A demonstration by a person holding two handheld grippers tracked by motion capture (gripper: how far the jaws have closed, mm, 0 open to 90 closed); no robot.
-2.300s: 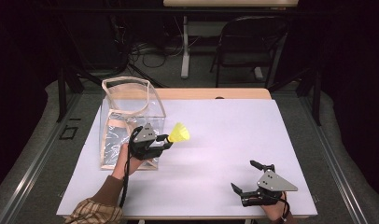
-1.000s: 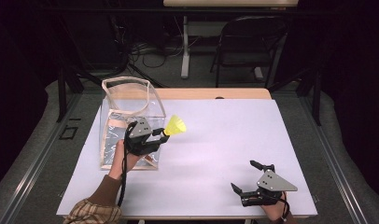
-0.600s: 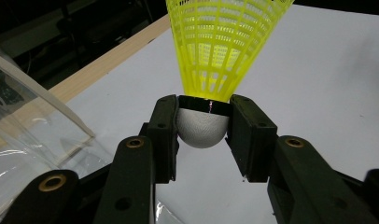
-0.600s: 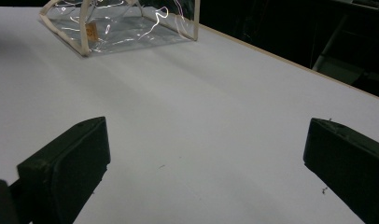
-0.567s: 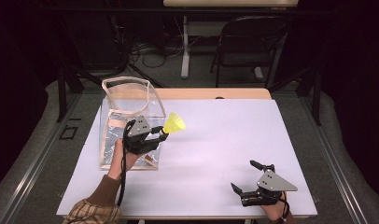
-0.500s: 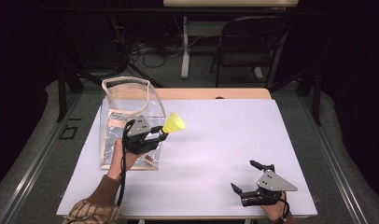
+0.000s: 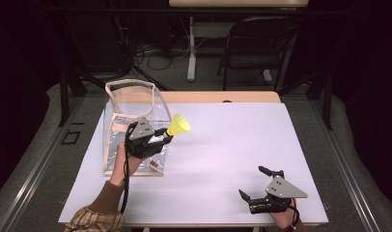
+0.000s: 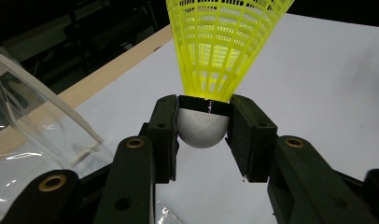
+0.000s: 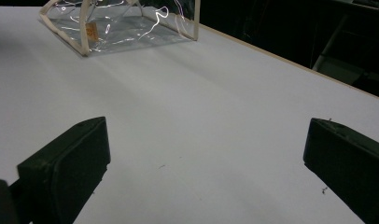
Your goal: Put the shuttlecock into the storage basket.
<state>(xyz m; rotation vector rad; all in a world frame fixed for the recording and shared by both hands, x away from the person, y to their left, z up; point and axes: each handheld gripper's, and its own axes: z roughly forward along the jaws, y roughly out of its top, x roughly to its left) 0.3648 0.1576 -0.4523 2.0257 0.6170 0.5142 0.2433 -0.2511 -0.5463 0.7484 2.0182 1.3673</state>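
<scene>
Shuttlecock (image 7: 178, 126), yellow, is clamped in the left hand-held gripper (image 7: 166, 137), held above the white worktop (image 7: 223, 145). High view: its skirt points away from the jaws, up and to the right. A clear bag (image 7: 131, 104) with tan edging stands just behind and to the left of that hand-held gripper, touching or nearly so; cannot tell which. The left hand (image 7: 119, 157) and a plaid sleeve (image 7: 93, 221) come in from the bottom edge. The right hand-held gripper (image 7: 257, 186) rests low at the near right corner of the worktop, jaws spread wide, nothing between them, well apart from the shuttlecock. A chair (image 7: 254, 48) stands beyond the far edge.

Left gripper view: both jaws press on the shuttlecock's (image 8: 211, 70) white rounded cork, one pad on each side; the yellow mesh skirt rises straight ahead of the jaws. The bag (image 8: 33, 135) lies to the left of the jaws, with the worktop (image 8: 327, 84) beneath and ahead.

Right gripper view: jaws stand far apart at the bottom corners, with bare worktop (image 9: 201, 116) between them. The bag (image 9: 117, 21) sits far ahead, to the upper left.
</scene>
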